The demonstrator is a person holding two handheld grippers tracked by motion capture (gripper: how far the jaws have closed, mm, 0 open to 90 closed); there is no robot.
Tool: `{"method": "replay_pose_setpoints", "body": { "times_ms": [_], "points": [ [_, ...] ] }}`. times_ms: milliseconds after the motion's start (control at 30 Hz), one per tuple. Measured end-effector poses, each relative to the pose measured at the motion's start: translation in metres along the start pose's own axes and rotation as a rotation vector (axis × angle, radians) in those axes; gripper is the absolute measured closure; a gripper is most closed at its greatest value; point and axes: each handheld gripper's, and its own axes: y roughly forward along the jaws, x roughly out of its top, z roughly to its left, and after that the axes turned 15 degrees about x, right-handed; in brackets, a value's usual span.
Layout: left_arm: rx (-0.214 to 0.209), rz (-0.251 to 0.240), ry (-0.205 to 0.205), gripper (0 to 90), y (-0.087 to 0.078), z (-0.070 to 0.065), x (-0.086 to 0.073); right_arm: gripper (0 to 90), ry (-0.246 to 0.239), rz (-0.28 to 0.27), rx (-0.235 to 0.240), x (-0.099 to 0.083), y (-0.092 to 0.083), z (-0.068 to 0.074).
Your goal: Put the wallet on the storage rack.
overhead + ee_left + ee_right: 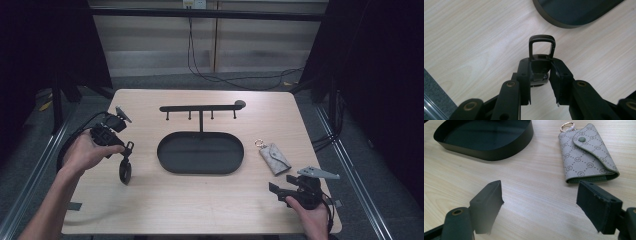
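Left of the tray point(200, 152), I hold a black key fob point(125, 167) clamped in the left hand-held gripper point(541, 75), above the counter point(150, 200). Next: hang its loop on the hook rack point(201, 108). Right hand-held gripper point(540, 205) stands wide near the key pouch point(587, 152).

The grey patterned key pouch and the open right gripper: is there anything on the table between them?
No. In the right gripper view, bare light wood table separates the grey patterned key pouch from the right gripper.
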Motion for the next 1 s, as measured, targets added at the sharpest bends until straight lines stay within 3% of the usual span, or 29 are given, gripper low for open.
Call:
{"method": "replay_pose_setpoints", "body": {
  "times_ms": [433, 700, 1000],
  "points": [
    [0.036, 0.010, 0.018, 71.0, -0.017, 0.001, -0.008, 20.5, -0.002, -0.004, -0.001, -0.001, -0.002, 0.000],
    [0.027, 0.013, 0.037, 71.0, -0.022, 0.002, -0.012, 20.5, 0.002, 0.000, -0.003, 0.000, -0.001, 0.000],
    [0.026, 0.042, -0.002, 71.0, -0.029, 0.006, -0.013, 20.5, -0.002, 0.000, 0.000, 0.000, 0.000, 0.000]
  ]
}}
